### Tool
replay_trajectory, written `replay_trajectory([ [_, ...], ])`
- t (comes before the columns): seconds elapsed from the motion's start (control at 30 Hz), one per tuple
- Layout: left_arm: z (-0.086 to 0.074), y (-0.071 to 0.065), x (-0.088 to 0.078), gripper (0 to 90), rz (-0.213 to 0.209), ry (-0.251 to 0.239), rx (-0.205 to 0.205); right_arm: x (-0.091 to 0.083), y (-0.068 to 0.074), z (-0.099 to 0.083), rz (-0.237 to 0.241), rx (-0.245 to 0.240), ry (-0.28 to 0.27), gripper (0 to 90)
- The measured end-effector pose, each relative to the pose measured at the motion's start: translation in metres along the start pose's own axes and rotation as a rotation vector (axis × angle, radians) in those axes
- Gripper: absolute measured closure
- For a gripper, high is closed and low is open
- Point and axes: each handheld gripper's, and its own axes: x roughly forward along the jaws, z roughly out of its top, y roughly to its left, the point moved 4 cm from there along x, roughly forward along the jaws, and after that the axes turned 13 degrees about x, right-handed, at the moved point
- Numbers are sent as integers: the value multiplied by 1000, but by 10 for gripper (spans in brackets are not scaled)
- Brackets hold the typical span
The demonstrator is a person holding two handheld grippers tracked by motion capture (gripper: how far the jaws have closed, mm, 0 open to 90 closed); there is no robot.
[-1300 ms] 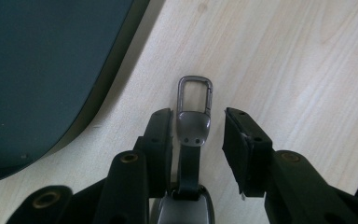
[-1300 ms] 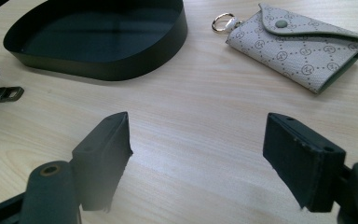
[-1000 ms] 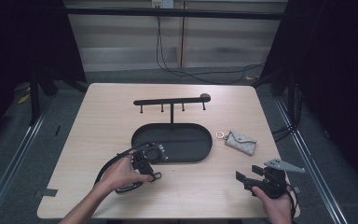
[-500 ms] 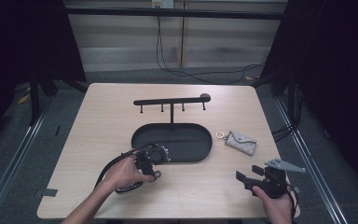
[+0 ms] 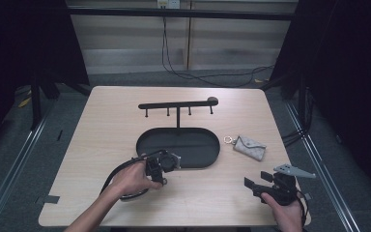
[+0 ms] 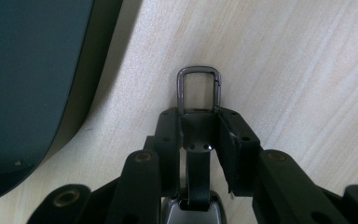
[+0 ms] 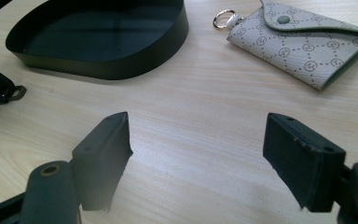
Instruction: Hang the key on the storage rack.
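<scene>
Your left gripper [image 6: 198,122] has just been closing and its jaws now clamp a metal clasp [image 6: 199,88] low over the table [image 5: 106,130], just beside the black tray [image 5: 193,145]. Your right gripper [image 7: 198,161] rests with jaws apart, near the grey pouch [image 7: 303,39].

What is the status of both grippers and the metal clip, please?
Left gripper shut on metal clip beside tray. Right gripper open, empty. Nothing in the way.
</scene>
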Motion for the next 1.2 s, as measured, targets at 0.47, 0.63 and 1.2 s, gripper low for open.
replay_trajectory([
  [0.47,-8,4,-13,708,-26,-73,-70,1,0,0,-4,1,4,232],
  [0.63,-13,5,-23,707,-42,-115,-73,1,0,0,-5,1,4,232],
  [1.2,-33,6,-59,708,-41,-237,-137,0,0,0,-7,4,2,232],
])
